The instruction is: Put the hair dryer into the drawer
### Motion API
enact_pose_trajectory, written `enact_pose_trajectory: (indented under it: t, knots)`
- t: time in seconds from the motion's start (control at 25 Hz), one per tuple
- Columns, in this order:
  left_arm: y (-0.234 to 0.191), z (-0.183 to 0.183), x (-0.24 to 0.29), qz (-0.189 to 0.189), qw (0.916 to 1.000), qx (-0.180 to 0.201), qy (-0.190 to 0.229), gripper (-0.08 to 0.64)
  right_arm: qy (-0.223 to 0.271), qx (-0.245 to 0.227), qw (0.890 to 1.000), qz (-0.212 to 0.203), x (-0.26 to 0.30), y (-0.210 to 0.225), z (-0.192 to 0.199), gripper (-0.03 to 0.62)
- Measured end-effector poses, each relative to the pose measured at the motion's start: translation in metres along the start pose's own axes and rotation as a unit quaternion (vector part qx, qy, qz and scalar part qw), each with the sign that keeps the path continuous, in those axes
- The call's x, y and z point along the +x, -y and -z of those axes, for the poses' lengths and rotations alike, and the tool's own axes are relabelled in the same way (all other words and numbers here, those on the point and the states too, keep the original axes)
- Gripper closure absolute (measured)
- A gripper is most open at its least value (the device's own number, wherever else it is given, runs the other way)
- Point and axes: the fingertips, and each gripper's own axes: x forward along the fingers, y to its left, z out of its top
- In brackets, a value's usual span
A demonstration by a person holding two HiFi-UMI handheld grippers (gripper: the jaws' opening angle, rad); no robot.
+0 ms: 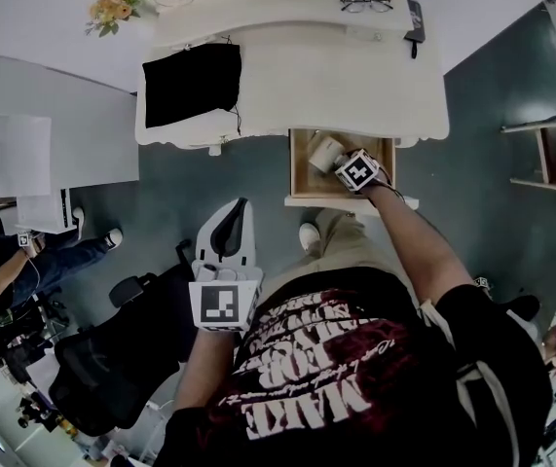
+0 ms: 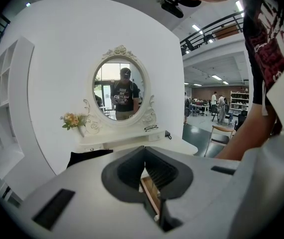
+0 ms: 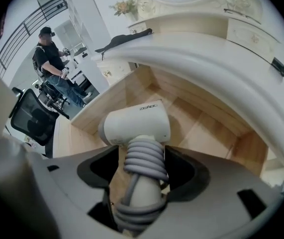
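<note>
The hair dryer (image 3: 137, 126) lies inside the open drawer (image 3: 209, 136). Its cord-wrapped handle sits between the right gripper (image 3: 142, 161)'s jaws, which stand wide and released. The left gripper (image 2: 144, 171) is clenched, empty, outside the drawer. Placement looks done; withdrawing probably remains.

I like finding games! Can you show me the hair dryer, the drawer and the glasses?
hair dryer (image 3: 137, 126): right gripper view, its white barrel.
drawer (image 3: 204, 133): right gripper view, its bare wooden floor.
glasses (image 1: 366, 4): head view, the bridge between the lenses.
</note>
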Motion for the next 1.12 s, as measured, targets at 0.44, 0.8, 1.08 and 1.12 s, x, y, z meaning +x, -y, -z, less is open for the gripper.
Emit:
enact_pose_trajectory:
  t: [0.44, 0.8, 1.08, 1.12]
  knots:
    - [-0.001, -0.011, 0.004, 0.022, 0.9992, 0.000, 0.032, 0.554, 0.130, 0.059, 0.990, -0.004, -0.103, -0.006, -0.010, 0.400]
    - [0.009, -0.022, 0.003, 0.046, 0.9974, -0.009, 0.054, 0.555, 0.329, 0.036, 0.944, 0.011, -0.216, -0.045, -0.059, 0.588]
    - [0.014, -0.037, -0.015, 0.046, 0.9941, -0.014, 0.097, 0.555, 0.388, 0.020, 0.921, 0.035, -0.280, -0.071, -0.074, 0.588]
    - [0.015, -0.039, -0.019, 0.051, 0.9934, -0.016, 0.101, 0.555, 0.393, 0.021, 0.919, 0.036, -0.288, -0.076, -0.074, 0.588]
